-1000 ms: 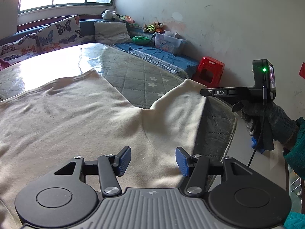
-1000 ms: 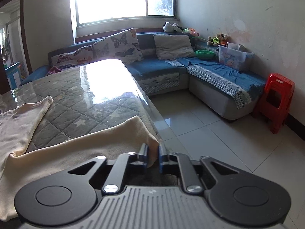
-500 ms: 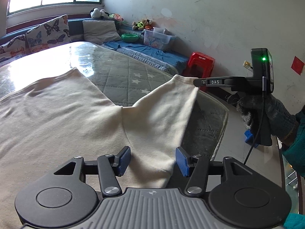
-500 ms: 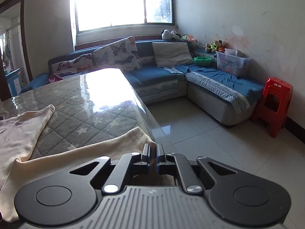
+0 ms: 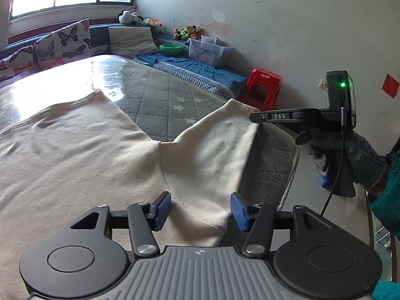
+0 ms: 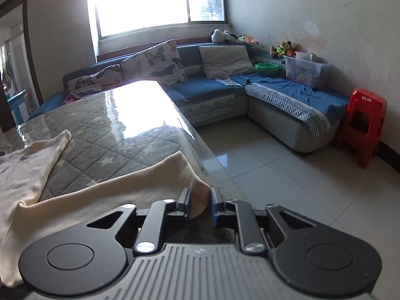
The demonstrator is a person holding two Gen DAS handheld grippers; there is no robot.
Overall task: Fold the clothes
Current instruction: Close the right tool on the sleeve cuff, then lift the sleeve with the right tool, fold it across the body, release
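A cream garment (image 5: 82, 150) lies spread on the quilted table (image 5: 172, 105). My left gripper (image 5: 201, 208) is open, just above the near edge of the garment's right sleeve (image 5: 212, 150). My right gripper (image 5: 255, 118) sits at the sleeve's far cuff, near the table's right edge. In the right wrist view the right gripper (image 6: 199, 203) is partly open with the cuff corner (image 6: 198, 197) between its jaws, which do not clamp it. The garment's other sleeve (image 6: 37, 155) lies to the left.
The table's glass edge (image 6: 207, 155) runs beside the right gripper, with tiled floor (image 6: 287, 175) beyond. A blue corner sofa (image 6: 275, 95) with cushions, a plastic box (image 6: 306, 71) and a red stool (image 6: 362, 125) stand along the wall.
The right gripper's jaws have opened from shut; the cuff now sits loose between them. The left gripper stays open over the sleeve, its view shifted slightly.
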